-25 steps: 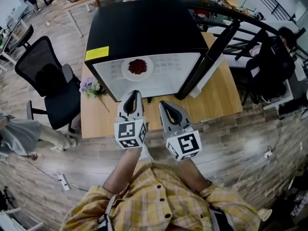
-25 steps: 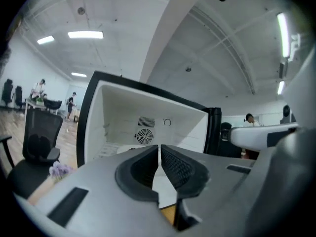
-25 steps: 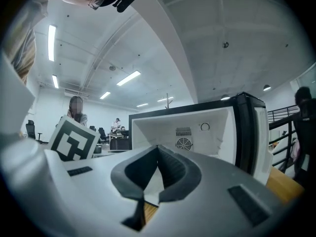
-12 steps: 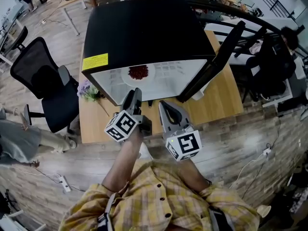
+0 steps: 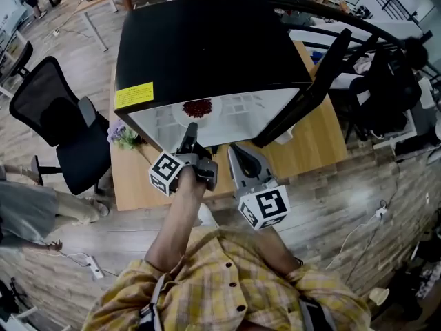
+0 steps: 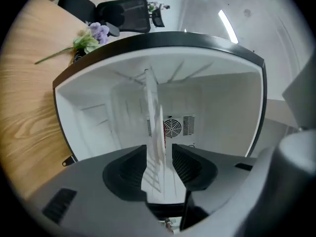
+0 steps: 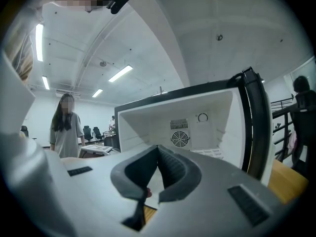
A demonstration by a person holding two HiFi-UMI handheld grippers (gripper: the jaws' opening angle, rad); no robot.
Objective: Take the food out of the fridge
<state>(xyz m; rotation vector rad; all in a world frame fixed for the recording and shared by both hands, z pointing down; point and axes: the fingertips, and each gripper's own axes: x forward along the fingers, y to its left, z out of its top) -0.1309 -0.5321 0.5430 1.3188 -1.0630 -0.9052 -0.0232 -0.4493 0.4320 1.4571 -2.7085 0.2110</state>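
A black mini fridge (image 5: 207,40) stands on the table with its door (image 5: 313,88) swung open to the right. On its white shelf lies a white plate (image 5: 180,115) of red food (image 5: 198,107). My left gripper (image 5: 190,131) is rolled on its side at the fridge's front edge, just short of the plate. Its jaws have just been opening and now stand open. In the left gripper view the left gripper (image 6: 159,148) frames the plate (image 6: 158,125) edge-on in the gap, untouched by the pads. My right gripper (image 5: 233,149) hangs back, and in its own view the right gripper (image 7: 158,149) is shut and empty.
The wooden table (image 5: 310,143) carries a small bunch of flowers (image 5: 124,135) left of the fridge. A black office chair (image 5: 52,102) stands to the left. Someone sits at the right (image 5: 393,81), and another person (image 7: 66,127) stands beyond the table.
The left gripper has rolled onto its side, moved toward the fridge opening and opened its jaws. The right gripper has barely shifted.
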